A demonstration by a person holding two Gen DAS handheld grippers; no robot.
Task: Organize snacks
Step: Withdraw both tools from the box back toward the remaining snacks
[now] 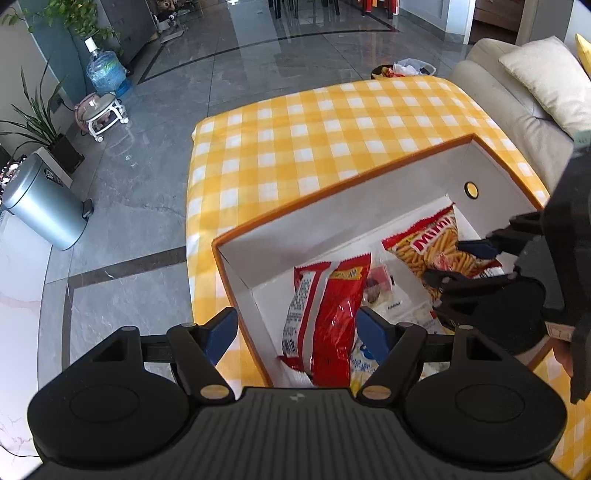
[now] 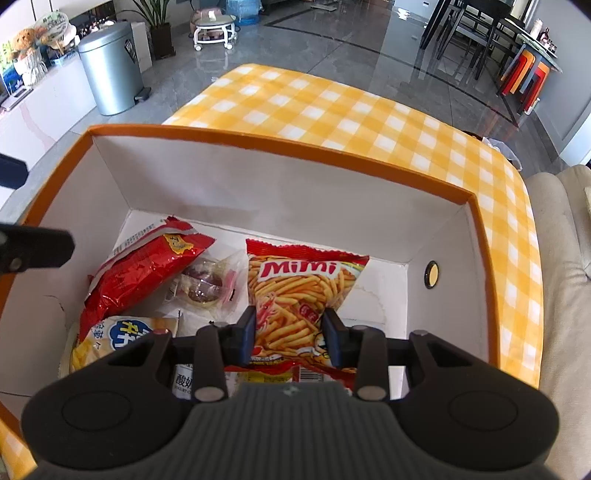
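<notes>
I am holding the chip bag [image 2: 295, 295] pinched in my right gripper [image 2: 290, 338] inside the box [image 2: 280, 147], lower centre; my left gripper [image 1: 295, 332], wide apart, is gripping nothing above the red packet [image 1: 325, 314]. Several snacks already boxed.

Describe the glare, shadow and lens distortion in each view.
Left wrist view: fisheye bows the checked tablecloth, window glare streaks the tiled floor, sheen on the red snack bag. Right wrist view: the box rim curves, its far inner wall is shaded, the Mimi bag is sharp, the floor glossy.
</notes>
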